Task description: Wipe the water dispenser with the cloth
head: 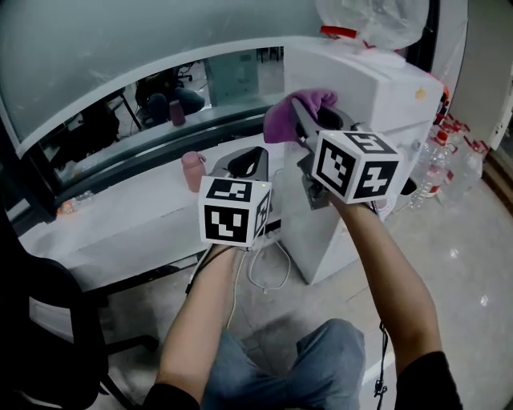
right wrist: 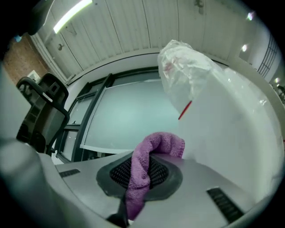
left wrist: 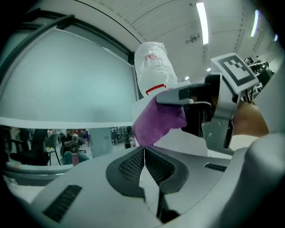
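Right tongs (head: 303, 120) in the head view are clamped on a crumpled purple terry cloth (head: 298, 110), raised to the upper left edge of the white box-shaped water dispenser (head: 393, 92). The left tongs (head: 247, 163) hang lower and to the left, over the edge of the long white desk (head: 120, 228), with nothing in them. A pink cylindrical cup (head: 192, 170) stands on that desk just beside the left tongs. A clear plastic bag (head: 370, 20) covers what sits on top of the dispenser.

From the left gripper view, the left tongs (left wrist: 144, 153) have their dark ribbed pads pressed together with nothing between them. Beyond them the cloth (left wrist: 158, 122) droops from the right tongs (left wrist: 162, 99) in front of the dispenser's white face (left wrist: 187, 141), with the bagged top (left wrist: 153, 67) rising behind.

Seen in the right gripper view, the right tongs (right wrist: 143, 173) grip the cloth (right wrist: 149, 156) down their middle. Its folded end bulges out past the tips and reaches the dispenser's white wall (right wrist: 231, 147); whether it actually touches cannot be told. The plastic bag (right wrist: 187, 71) stands above, and a black office chair (right wrist: 42, 111) shows at the left.
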A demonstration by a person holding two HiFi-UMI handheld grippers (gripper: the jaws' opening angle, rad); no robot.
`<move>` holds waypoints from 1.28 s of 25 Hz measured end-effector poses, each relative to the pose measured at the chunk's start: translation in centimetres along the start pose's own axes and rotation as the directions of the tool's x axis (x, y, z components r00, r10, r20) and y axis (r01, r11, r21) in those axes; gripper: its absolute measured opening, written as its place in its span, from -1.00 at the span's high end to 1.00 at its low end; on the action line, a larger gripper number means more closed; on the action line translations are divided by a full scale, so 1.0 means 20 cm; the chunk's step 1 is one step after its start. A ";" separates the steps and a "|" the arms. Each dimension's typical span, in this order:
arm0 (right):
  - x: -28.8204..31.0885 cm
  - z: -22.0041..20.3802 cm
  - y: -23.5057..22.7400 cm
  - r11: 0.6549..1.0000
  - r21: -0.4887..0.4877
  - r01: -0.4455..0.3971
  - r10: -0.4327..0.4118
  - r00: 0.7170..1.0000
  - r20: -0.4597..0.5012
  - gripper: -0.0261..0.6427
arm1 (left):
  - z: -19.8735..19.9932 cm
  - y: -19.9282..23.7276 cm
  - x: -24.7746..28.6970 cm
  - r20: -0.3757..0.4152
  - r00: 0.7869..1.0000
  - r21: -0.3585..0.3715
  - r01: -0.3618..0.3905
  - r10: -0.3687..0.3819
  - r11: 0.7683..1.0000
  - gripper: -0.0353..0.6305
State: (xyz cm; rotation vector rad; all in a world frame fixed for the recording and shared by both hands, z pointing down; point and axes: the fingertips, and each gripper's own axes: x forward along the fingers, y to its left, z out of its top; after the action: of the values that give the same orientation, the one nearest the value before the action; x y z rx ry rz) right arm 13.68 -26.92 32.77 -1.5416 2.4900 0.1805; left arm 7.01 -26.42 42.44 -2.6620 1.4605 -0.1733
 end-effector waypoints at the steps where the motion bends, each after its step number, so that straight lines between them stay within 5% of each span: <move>1: -0.01 0.07 0.00 1.000 -0.009 0.000 0.000 1.000 0.019 0.79 | 0.03 -0.02 0.00 0.010 1.000 0.001 0.005 -0.005 1.000 0.81; 7: -0.08 0.35 -0.10 0.998 0.011 0.068 -0.069 0.992 0.103 0.79 | 0.10 -0.12 0.03 0.038 0.998 0.006 0.046 -0.046 0.999 0.81; 13: -0.16 0.32 -0.13 0.992 0.085 0.091 -0.100 0.989 0.106 0.79 | 0.13 -0.18 0.03 0.064 0.996 0.003 0.066 -0.066 0.998 0.81; 32: -0.35 -0.54 -0.16 0.969 0.189 0.157 -0.144 0.986 -0.080 0.79 | -0.23 -0.29 0.05 -0.040 0.995 -0.025 0.087 -0.088 0.996 0.81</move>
State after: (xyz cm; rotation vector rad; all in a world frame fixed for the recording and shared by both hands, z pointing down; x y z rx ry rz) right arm 18.34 -24.56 44.84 -1.6677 2.3438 -0.1365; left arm 11.64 -24.26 47.80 -2.7586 1.3660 -0.2202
